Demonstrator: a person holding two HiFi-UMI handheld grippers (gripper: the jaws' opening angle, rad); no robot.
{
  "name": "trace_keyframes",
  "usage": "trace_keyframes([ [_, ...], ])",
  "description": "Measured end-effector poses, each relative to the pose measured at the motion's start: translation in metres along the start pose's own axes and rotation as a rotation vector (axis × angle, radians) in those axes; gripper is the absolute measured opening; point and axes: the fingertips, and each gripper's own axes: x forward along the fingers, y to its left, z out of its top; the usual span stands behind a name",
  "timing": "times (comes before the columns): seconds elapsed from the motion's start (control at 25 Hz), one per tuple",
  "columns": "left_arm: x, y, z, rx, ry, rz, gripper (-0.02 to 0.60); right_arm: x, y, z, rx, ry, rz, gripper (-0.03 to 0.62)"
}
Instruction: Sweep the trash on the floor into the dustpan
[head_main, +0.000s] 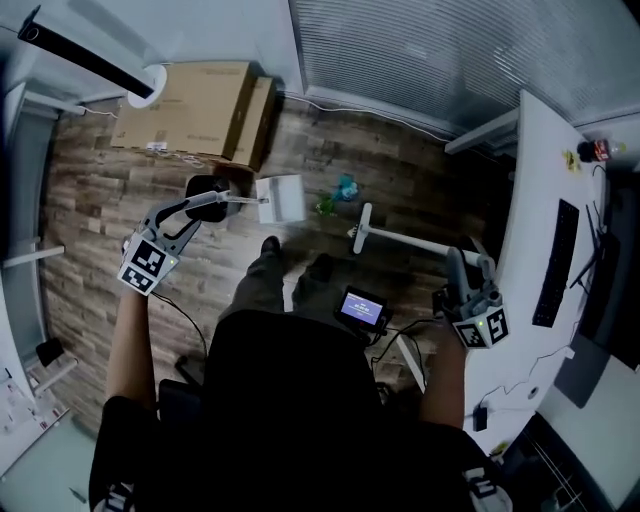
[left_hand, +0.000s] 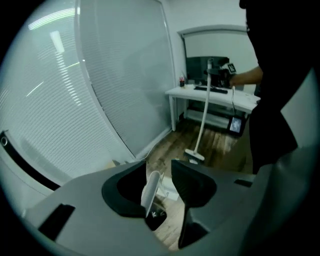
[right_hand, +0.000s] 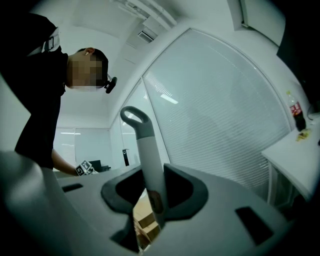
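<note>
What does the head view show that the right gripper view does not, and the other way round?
Only the head view: the green and blue scraps of trash on the wooden floor, the white plastic dustpan and the flat white broom head. Only the right gripper view: the white ceiling, and how the jaws of the right gripper press on the white broom handle. Both: that handle, the brown cardboard boxes, the window blinds and the left gripper.
</note>
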Motion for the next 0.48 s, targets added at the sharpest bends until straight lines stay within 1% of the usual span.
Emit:
trace_keyframes([
  [0.16, 0.031, 0.014, -0.045, 0.127, 0.185, -0.096, 0.173, 0.009, -0.012, 0.001, 0.027, 0.015, -0.003, 0.098],
  [0.28, 0.052, 0.021, -0.077, 0.204, 0.278, -0.17, 0.183, 0.005, -0.032, -0.004, 0.039, 0.03, -0.043, 0.1],
  [0.4, 0.069, 0.023, -0.097, 0.232, 0.341, -0.249, 0.181, -0.005, -0.062, -0.011, 0.009, 0.049, -0.087, 0.1],
  [0.48, 0.078, 0.021, -0.103, 0.236, 0.364, -0.292, 0.181, -0.01, -0.081, -0.012, -0.007, 0.053, -0.116, 0.1],
])
